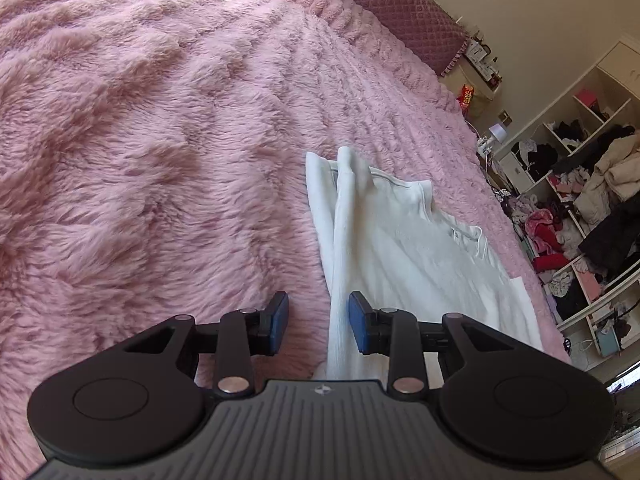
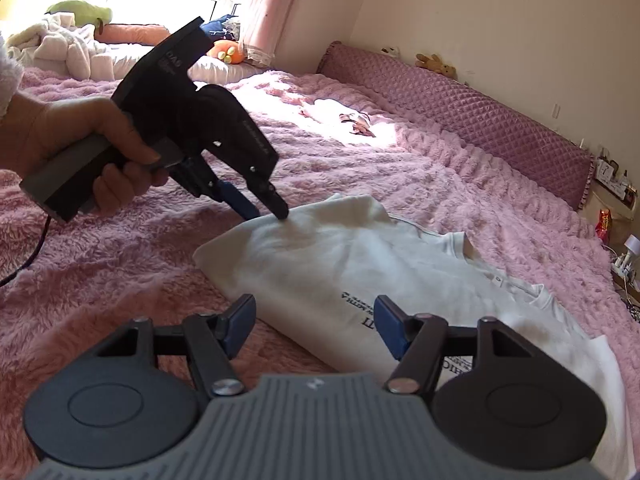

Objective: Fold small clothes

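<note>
A small white shirt with black print lies on the pink furry bedspread, its near side folded over. It also shows in the left wrist view. My left gripper is open, with a raised fold of the shirt standing between its blue pads. In the right wrist view the left gripper touches the shirt's far folded edge. My right gripper is open and empty, just above the shirt's near edge.
A quilted purple headboard cushion runs along the wall. Piled bedding and plush toys lie by the window. Open shelves full of clothes stand beyond the bed's right edge.
</note>
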Demonstrator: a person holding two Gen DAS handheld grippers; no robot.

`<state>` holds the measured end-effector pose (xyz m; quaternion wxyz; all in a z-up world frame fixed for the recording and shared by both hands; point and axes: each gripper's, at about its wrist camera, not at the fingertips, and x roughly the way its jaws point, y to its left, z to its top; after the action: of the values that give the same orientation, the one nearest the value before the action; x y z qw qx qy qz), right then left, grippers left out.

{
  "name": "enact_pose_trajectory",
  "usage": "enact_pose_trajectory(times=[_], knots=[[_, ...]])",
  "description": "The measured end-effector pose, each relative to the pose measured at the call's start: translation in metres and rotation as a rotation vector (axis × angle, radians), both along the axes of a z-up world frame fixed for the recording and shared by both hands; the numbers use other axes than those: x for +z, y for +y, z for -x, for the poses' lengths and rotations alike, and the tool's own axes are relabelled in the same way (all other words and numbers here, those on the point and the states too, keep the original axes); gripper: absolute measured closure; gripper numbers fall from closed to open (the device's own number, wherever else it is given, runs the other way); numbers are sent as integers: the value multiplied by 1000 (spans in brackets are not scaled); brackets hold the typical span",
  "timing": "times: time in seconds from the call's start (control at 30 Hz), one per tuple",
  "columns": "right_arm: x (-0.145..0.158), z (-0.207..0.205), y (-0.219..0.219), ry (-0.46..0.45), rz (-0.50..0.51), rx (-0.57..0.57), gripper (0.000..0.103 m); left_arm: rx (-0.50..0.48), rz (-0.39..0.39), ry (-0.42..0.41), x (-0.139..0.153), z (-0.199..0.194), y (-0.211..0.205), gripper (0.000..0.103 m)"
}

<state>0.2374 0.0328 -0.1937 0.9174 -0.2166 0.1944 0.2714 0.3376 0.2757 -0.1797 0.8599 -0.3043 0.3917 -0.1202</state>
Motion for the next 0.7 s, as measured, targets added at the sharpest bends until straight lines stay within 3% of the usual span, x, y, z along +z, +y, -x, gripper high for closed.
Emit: enact_pose_trajectory(times=[0.2,0.37,0.7], knots=[[-30,-8,53,-47,170,53,42,56,170,40,-25,-40,7,58],[-41,-11,72,-105,226,79,42,104,278,61,-38,-65,13,57],[-49,-27,99,-235,287,90,42,159,330,96,-39,-104,3,48]])
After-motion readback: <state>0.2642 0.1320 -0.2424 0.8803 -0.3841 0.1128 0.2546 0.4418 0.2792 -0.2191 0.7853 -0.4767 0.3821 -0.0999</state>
